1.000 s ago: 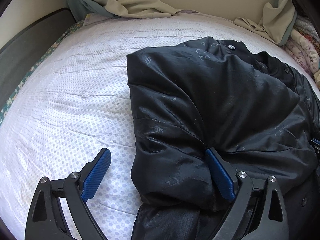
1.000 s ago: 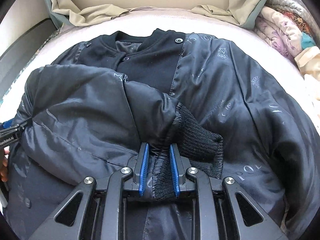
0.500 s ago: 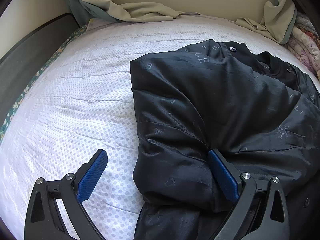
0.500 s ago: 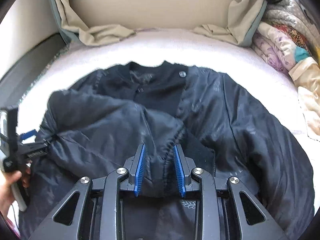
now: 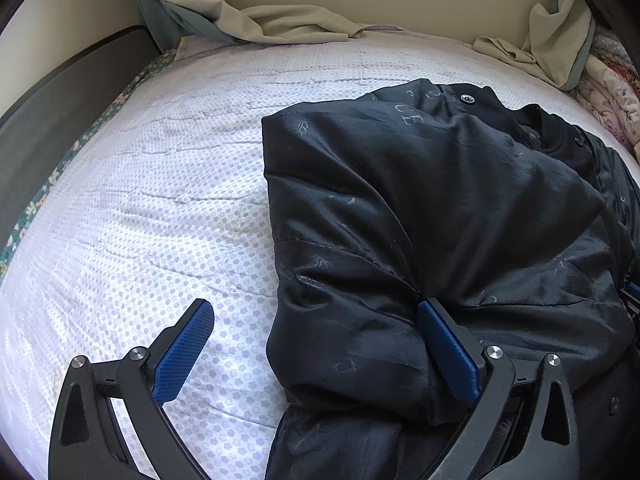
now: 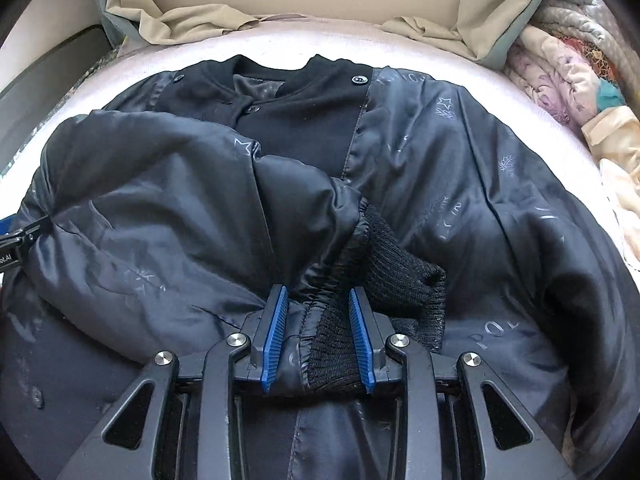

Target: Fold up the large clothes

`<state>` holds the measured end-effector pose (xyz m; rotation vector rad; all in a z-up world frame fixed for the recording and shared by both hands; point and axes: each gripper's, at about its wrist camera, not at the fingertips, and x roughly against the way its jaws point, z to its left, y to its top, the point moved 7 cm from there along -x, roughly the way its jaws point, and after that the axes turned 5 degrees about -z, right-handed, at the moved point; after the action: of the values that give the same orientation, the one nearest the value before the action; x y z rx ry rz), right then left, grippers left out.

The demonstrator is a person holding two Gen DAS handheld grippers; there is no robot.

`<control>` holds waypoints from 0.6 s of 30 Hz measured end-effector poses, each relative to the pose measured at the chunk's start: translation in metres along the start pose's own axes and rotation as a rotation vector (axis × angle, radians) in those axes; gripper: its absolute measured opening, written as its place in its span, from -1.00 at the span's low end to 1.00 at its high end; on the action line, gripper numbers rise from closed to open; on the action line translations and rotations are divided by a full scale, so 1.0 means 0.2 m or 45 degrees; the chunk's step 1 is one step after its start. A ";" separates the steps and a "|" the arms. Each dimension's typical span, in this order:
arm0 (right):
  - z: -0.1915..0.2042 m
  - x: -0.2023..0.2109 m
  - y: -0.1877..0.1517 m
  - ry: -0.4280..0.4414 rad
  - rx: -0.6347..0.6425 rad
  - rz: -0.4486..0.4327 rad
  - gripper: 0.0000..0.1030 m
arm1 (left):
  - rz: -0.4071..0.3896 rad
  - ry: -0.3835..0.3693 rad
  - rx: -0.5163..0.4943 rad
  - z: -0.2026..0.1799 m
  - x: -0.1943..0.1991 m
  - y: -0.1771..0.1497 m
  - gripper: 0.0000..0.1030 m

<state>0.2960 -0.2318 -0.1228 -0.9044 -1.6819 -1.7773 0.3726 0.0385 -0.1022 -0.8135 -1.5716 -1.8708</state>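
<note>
The right tongs (image 6: pixel 319 332) point down at a black jacket (image 6: pixel 440 168), and their blue pads (image 6: pixel 275 334) stand on either side of the sleeve's ribbed knit cuff (image 6: pixel 400 276). The cuff sits bunched between the pads, which appear to rest against it on both sides, parted only a little. The sleeve (image 6: pixel 160 208) is folded across the jacket's chest, running from the left shoulder toward the middle.

The left tongs (image 5: pixel 316 356) are spread wide open. Their left pad hangs over the bare bed, while their right pad presses into a crease at the jacket's folded left edge (image 5: pixel 360 280); they grip nothing.

The jacket lies face up on a bed (image 5: pixel 160 208) covered in a white sheet with a small dotted pattern. Its collar with snap buttons (image 6: pixel 359 79) points toward the far end of the bed. Beyond it, crumpled beige fabric (image 6: pixel 188 24) lies against a cream headboard. To the right, a heap of floral bedding (image 6: pixel 560 80) is piled beside the bed.
</note>
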 end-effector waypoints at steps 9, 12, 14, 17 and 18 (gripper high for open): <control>0.00 0.03 0.03 0.015 -0.063 0.023 -0.44 | -0.137 -0.028 0.068 0.03 0.32 0.18 0.98; -0.01 0.13 0.09 0.094 -0.159 0.049 -0.41 | -0.181 -0.092 0.103 0.01 0.45 0.21 0.99; -0.02 0.23 0.16 0.181 -0.216 -0.006 -0.16 | -0.198 -0.126 0.098 -0.01 0.51 0.21 0.99; -0.06 0.37 0.22 0.219 -0.248 -0.091 -0.03 | -0.185 -0.165 0.062 -0.06 0.55 0.16 0.99; -0.08 0.42 0.24 0.215 -0.250 -0.119 -0.01 | -0.174 -0.185 0.054 -0.08 0.57 0.14 0.99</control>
<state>0.2775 -0.2465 -0.0282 -0.7428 -1.4841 -2.0484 0.3180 0.0148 -0.0007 -0.8587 -1.7908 -1.9028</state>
